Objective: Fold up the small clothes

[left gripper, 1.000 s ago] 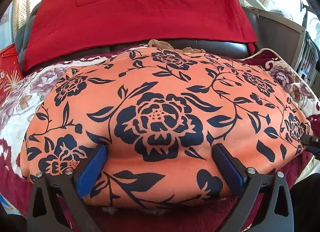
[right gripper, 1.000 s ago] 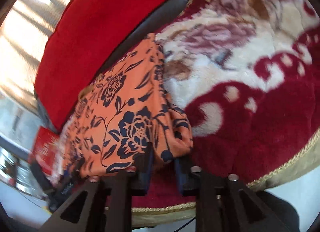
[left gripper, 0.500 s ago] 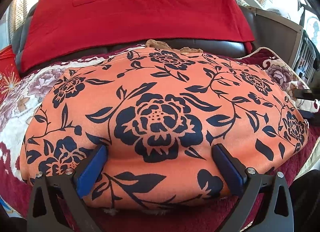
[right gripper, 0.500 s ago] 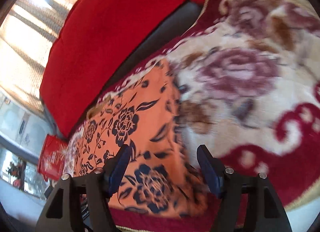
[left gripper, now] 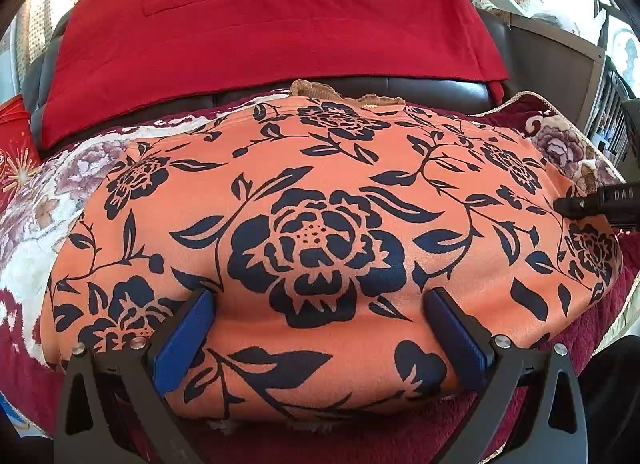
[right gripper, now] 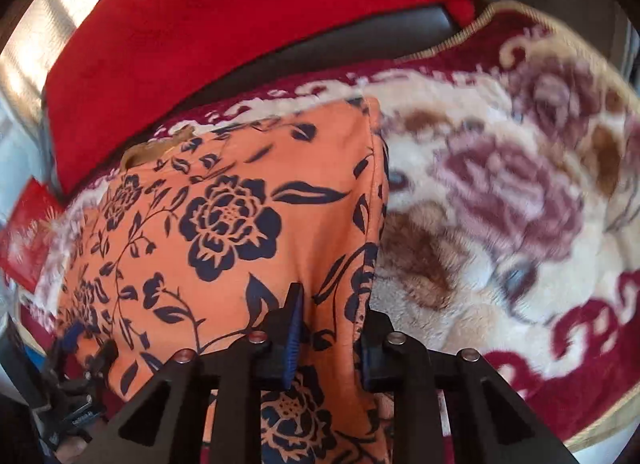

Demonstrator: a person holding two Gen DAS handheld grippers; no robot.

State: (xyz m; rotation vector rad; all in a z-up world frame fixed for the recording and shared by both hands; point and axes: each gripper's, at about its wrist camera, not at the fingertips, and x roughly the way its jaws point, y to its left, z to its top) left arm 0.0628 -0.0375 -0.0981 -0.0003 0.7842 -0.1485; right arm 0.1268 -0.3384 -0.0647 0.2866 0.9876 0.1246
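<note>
A: In the left wrist view, the orange flowered garment is seen spread flat on the plush blanket, before the red cloth on the sofa back. The left gripper is held wide open; its blue pads rest on the near part of the cloth, and nothing is pinched.

B: And in the right wrist view?

A: The right gripper is placed at the garment's right edge, and its jaws are closing with a ridge of cloth between them. Whether the pads already press cannot be told.

B: How should the step be done well?

A: All layers of the edge should be taken, and the left side kept still, so that the fold stays straight.

B: What is hidden?

A: The near hem is covered by the gripper bodies, the blanket is blurred, and the layers below cannot be counted.
</note>
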